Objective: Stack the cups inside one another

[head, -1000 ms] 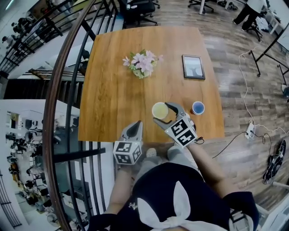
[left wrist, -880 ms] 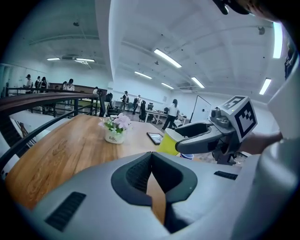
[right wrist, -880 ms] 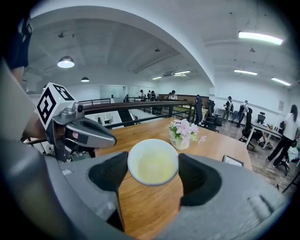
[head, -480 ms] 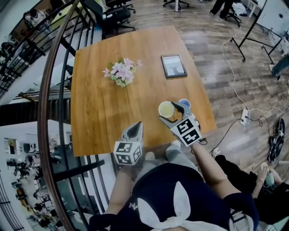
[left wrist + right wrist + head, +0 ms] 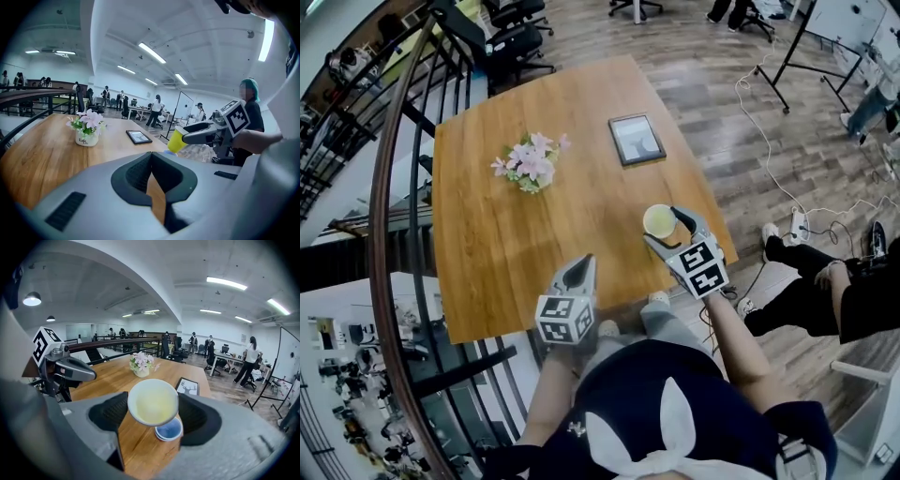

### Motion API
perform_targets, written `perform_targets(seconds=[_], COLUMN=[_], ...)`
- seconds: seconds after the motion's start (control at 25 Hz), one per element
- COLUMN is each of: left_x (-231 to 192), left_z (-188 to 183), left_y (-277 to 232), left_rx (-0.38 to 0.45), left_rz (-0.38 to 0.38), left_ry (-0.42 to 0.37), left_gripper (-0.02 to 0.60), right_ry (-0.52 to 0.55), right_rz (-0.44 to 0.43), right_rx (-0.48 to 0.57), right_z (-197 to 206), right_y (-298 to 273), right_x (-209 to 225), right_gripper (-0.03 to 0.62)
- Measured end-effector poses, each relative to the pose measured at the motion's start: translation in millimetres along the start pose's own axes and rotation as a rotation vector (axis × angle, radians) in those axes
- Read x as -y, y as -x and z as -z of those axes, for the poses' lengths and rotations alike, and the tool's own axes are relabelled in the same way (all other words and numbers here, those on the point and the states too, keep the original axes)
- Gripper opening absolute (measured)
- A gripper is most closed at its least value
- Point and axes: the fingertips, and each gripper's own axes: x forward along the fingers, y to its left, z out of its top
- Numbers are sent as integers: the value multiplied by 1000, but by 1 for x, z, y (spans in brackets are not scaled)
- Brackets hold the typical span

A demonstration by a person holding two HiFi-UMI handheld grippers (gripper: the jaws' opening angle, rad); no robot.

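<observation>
My right gripper [image 5: 664,228] is shut on a yellow cup [image 5: 656,219] and holds it in the air near the table's right front edge. In the right gripper view the yellow cup [image 5: 153,401] sits tilted between the jaws, its open mouth facing the camera. A blue cup [image 5: 169,430] stands on the wooden table [image 5: 506,244] directly below it, partly covered. The head view does not show the blue cup. My left gripper [image 5: 578,273] is shut and empty, low at the table's front edge, left of the right gripper.
A small vase of pink flowers [image 5: 525,164] stands at the middle left of the table, and a framed picture [image 5: 636,139] lies at the back right. A dark railing [image 5: 394,234] curves along the left. A person [image 5: 825,281] sits on the floor to the right, near cables.
My right gripper has carried the yellow cup rightward to above the blue cup, which is now hidden in the head view. The left gripper has stayed put.
</observation>
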Motion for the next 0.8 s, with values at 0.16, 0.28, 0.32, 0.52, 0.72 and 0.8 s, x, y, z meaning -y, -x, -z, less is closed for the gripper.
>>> perform_targets(seconds=[0.16,0.28,0.32,0.52,0.72,0.8], left_x=[6,9,10,12,9,7], left_z=[-1,-2,-2,-2,2,4], left_y=[-6,-10,-10,-11,-8,-7], left_rx=[-5,-7,-8,-7,-14,-17], left_rz=[13,14,13,8,-8,-17], left_ry=[-4,-6,-6,-3,3,4], left_gripper=[17,17,17,17,17,17], right_ry=[-13,-23,-25,-29,-26,-23], right_rz=[35,54,58,67,72,65], right_rx=[-1,-5,-8,-22,-46,-61], right_z=[4,8,10,16,27,32], right_y=[7,9,10,8,-2,-9], right_x=[17,27,30,38,43,43], right_gripper=[336,336,336,336,336,336])
